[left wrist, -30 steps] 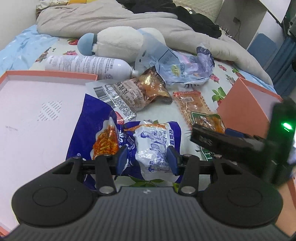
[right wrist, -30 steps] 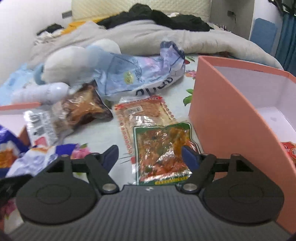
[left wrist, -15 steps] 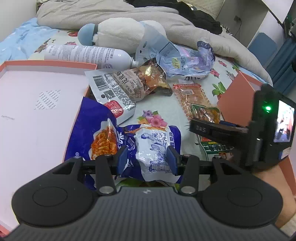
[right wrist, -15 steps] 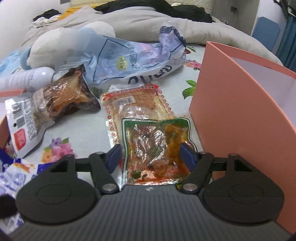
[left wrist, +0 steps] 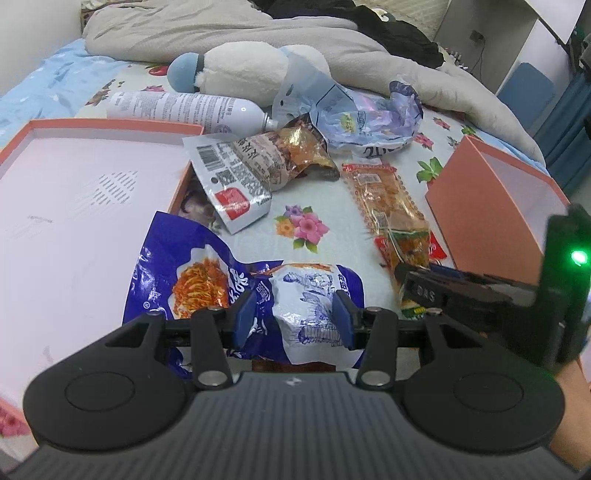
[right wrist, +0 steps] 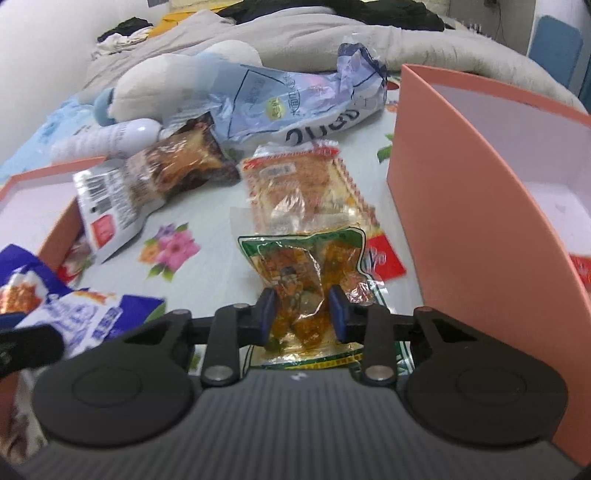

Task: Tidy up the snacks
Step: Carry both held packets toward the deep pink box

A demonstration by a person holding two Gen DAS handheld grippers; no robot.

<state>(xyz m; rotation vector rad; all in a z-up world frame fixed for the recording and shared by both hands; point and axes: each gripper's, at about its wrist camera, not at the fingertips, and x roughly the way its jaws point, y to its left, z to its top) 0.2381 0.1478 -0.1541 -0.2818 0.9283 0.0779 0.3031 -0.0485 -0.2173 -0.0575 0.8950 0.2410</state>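
Across the flowered bed (left wrist: 255,236) the snacks lie scattered between two pink containers: a wide flat lid (left wrist: 85,206) on the person's left and a tall box (right wrist: 461,206) on the right, its white inside open to the top. Behind them sit a grey duvet (left wrist: 229,33), a plush toy (left wrist: 240,70) and a white bottle (left wrist: 177,110), none of it part of the sorting as far as I can judge. Of the snacks, the big blue noodle bag (left wrist: 199,273) lies against the lid's near edge, and the left gripper (left wrist: 294,318) has its pads pressed into the bag's white crumpled end, so it is gripping it. Farther back lie a pale blue bag (right wrist: 295,107), a brown packet (right wrist: 155,177) and a long orange packet (right wrist: 303,184). The smallest piece matters most now: the green-edged pouch (right wrist: 306,266) sits on the orange packet's near end, its long axis running straight away from the right gripper (right wrist: 302,314), whose jaws have just been closing and now pinch the pouch's near half, wrinkling the film. The box stands just to the right of that grip, its wall near the pouch, so the right hand is plainly the nearer one; I'd expect the pouch must be lifted over the wall's rim rather than slid.
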